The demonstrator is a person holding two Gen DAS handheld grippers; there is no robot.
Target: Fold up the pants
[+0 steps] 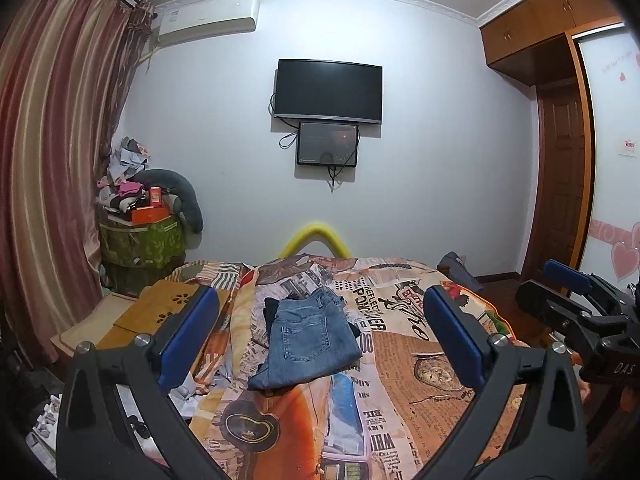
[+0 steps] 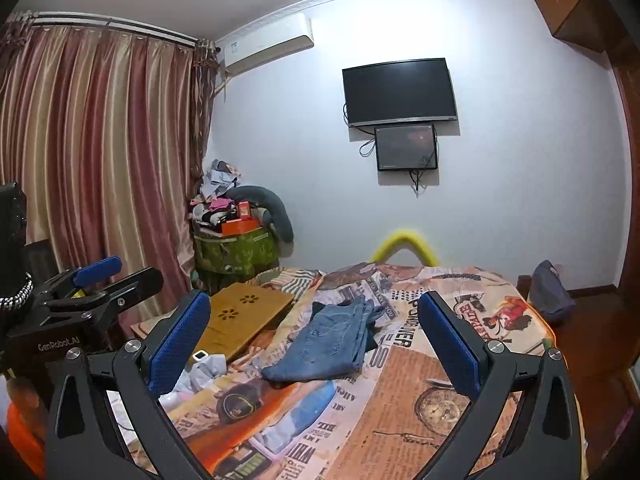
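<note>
A bed (image 1: 420,360) with a newspaper-and-car print cover fills the space ahead of both grippers, and striped curtains (image 2: 100,152) hang far off to the left of them. On the wall straight ahead a dark television (image 1: 328,90) is mounted above a smaller screen (image 1: 327,143), with an air conditioner (image 1: 208,20) higher up to the left. Left of the bed's far end a green box (image 2: 234,254) carries a heap of clothes and an orange carton. A wooden lap tray (image 2: 244,320) lies on the bed just beyond the right gripper's left finger. The jeans (image 1: 308,340) lie folded in a compact stack on the cover, back pocket up, ahead of and between the fingers of the left gripper (image 1: 320,344), touched by neither tool. The left gripper is spread wide and grips nothing. The right gripper (image 2: 316,344) is likewise spread wide and empty, with the jeans ahead of it, nearer its left finger
</note>
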